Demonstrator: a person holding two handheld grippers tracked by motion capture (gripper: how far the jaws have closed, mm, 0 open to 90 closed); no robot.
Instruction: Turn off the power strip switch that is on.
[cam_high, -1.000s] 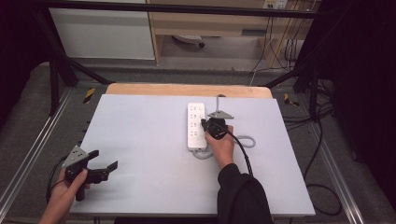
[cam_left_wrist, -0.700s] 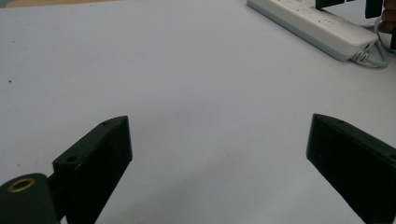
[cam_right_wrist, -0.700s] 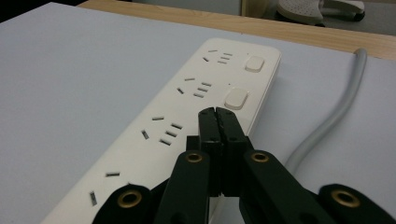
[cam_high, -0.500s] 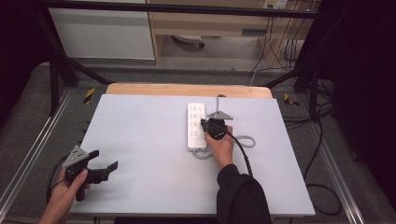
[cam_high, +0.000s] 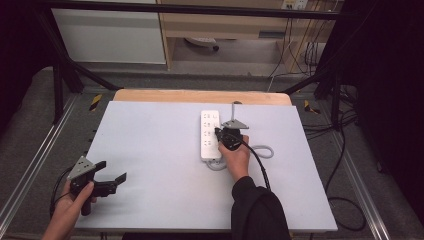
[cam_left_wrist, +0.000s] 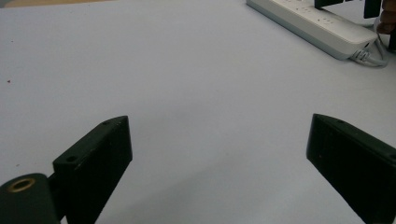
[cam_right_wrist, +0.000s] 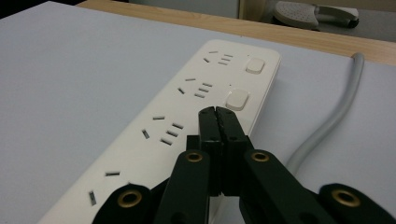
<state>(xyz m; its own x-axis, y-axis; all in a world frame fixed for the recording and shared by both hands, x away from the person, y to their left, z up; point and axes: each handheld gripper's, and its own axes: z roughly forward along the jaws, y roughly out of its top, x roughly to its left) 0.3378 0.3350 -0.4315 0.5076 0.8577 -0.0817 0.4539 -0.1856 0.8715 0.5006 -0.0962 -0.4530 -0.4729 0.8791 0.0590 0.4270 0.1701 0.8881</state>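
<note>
1. High view: a white power strip (cam_high: 210, 135) lies lengthwise near the middle of the pale table (cam_high: 150, 150), toward its far edge, with its grey cable (cam_high: 265, 150) curling off at the near right end.
2. The right claw (cam_high: 218, 132) sits over the strip's right side, held by the person's right hand (cam_high: 235, 157) in a dark sleeve.
3. Right gripper view: the right claw (cam_right_wrist: 217, 116) has its two black jaws pressed flat together with nothing between them, and their tips are right at a white rocker switch (cam_right_wrist: 236, 99) on the strip (cam_right_wrist: 154, 144); whether they touch it I cannot tell.
4. A second switch (cam_right_wrist: 255, 65) lies farther along the strip.
5. The left claw (cam_high: 111, 175) rests at the near left corner of the table, well apart from the strip, in the left hand (cam_high: 72, 205).
6. Left gripper view: its jaws stand wide apart, with bare table between them.
</note>
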